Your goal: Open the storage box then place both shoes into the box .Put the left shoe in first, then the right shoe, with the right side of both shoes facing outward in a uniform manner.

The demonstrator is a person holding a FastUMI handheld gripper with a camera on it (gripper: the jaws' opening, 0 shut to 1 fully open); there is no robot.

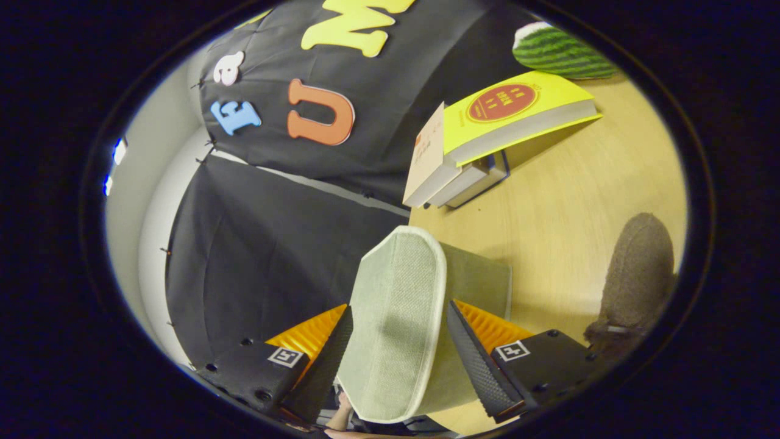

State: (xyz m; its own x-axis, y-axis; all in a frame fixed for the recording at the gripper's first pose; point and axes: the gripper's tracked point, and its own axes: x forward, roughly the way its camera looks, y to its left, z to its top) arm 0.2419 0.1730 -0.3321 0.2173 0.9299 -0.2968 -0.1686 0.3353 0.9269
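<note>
Storage box [396, 317]: pale green fabric with a light trim, standing at the edge of the table [567, 207]; its flap or front panel lies between the two fingers.
Gripper [399, 360]: the fingers stand on either side of the box panel, one on each side, close against the fabric; whether both really press on it I cannot tell.
Fingers: moderately open, about as wide as the panel between them.
Shoe [637, 274]: brown and fuzzy, on the table beside the box, to the side of the right finger, apart from the box.
Books [481, 146]: a small stack beyond the box near the far edge of the table, the top one with a yellow cover and a red round mark.
Watermelon toy [557, 52]: green striped, behind the books near the far corner of the table.
Hand [341, 421]: a small part is visible under the box, below the fingers.
</note>
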